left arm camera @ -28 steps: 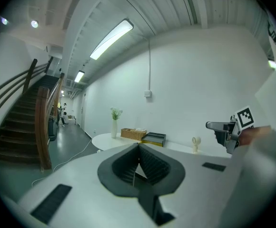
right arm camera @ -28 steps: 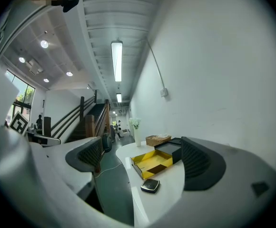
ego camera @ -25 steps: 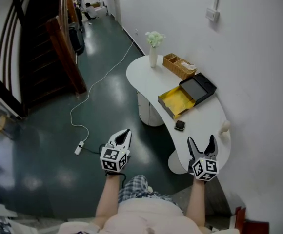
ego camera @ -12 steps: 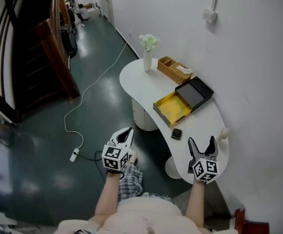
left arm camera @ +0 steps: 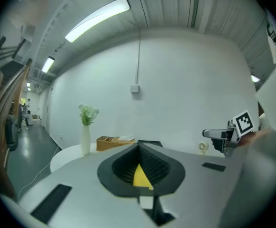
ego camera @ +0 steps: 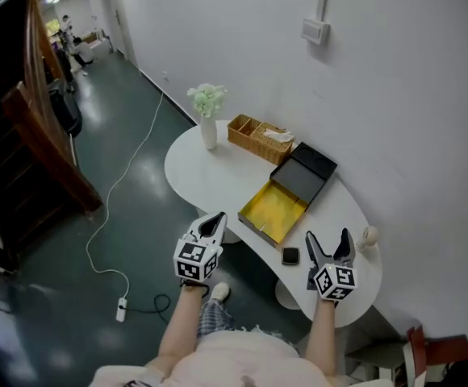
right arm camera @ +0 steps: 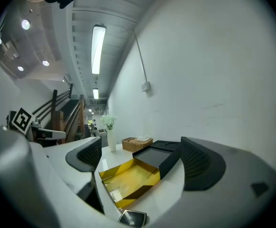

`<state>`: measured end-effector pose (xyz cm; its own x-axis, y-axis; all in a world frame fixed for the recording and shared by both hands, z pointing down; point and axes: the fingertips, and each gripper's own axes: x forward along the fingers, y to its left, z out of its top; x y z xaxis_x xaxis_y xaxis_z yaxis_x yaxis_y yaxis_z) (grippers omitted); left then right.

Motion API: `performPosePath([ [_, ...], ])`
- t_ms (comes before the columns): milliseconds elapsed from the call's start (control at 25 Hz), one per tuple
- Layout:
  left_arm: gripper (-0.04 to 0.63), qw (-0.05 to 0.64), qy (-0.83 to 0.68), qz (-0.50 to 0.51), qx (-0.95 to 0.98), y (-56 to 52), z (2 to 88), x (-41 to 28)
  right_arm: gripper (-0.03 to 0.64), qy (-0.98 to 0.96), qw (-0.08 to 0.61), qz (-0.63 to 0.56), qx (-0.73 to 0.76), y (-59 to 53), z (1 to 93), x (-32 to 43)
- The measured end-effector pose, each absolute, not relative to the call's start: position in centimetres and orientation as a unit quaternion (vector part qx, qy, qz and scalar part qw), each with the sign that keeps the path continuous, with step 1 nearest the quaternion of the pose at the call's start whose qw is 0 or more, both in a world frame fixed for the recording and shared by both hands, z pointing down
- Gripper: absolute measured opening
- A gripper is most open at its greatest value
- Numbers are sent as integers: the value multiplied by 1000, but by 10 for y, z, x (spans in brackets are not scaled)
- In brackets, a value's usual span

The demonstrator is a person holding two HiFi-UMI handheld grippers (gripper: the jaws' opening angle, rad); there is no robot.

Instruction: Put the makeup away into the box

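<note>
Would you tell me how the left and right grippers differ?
The left gripper has its jaws together; the right gripper has them apart. The left gripper hangs beside the white table; the right gripper is over it, near the black square compact. Both hold nothing.

The left gripper [left arm camera: 139, 146] has its black ribbed jaws closed tip to tip, with nothing gripped. A sliver of the yellow box [left arm camera: 141, 177] shows through the gap below the tips, and a black lid [left arm camera: 150, 142] lies just beyond them. Ahead to the left, a white vase [left arm camera: 85, 140] of flowers stands on the white table [left arm camera: 64, 155], with a wicker basket [left arm camera: 113, 142] beside it. Off to the right is the right gripper [left arm camera: 210, 135].
</note>
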<state>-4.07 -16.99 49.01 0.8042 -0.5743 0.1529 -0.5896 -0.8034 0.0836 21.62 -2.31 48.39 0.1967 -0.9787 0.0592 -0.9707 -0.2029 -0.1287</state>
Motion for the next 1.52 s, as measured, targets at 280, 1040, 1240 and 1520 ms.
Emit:
performPosePath([
  [280, 26, 63, -213, 80, 972, -241, 489, 1, 510, 556, 40, -70, -827, -58, 476, 227],
  [1040, 26, 87, -85, 92, 988, -298, 505, 105, 509, 443, 27, -86, -892, -49, 488, 256],
  [1240, 26, 60, -62, 106, 991, -282, 505, 113, 509, 442, 30, -99, -891, -52, 500, 259],
  [1520, 26, 70, -47, 119, 989, -272, 518, 126, 509, 449, 7, -148, -881, -50, 533, 252],
])
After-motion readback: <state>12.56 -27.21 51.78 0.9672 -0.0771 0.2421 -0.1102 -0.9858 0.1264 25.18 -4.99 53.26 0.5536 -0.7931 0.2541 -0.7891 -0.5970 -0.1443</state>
